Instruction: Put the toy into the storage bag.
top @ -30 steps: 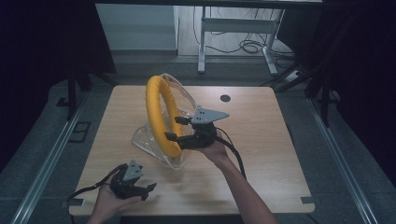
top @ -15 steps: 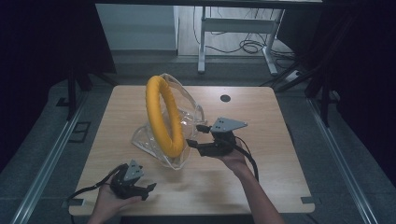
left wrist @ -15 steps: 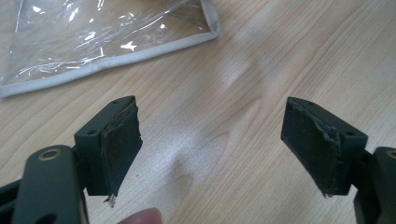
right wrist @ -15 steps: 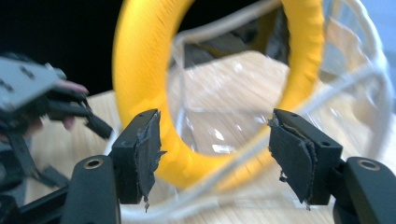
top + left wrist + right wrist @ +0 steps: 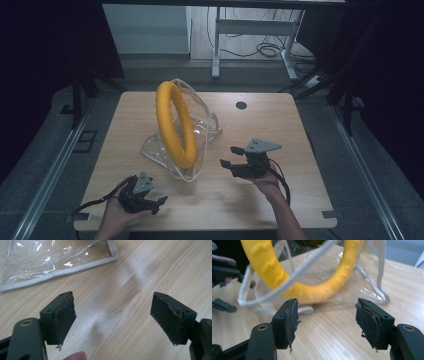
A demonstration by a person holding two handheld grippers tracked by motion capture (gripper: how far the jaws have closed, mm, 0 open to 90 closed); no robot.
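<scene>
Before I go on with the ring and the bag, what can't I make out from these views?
- High view: whether the yellow ring sits fully inside the clear bag; glare and folds hide the opening.
- Right gripper view: ring's top cut off by the upper edge.
- Left gripper view: most of the bag cut off by the frame's edge.

Left claw [image 5: 161, 201] black, grey three-cornered plate atop; right claw [image 5: 231, 156] likewise; frayed dark pads [image 5: 291, 319]; black trailing cables; bare forearms.
</scene>
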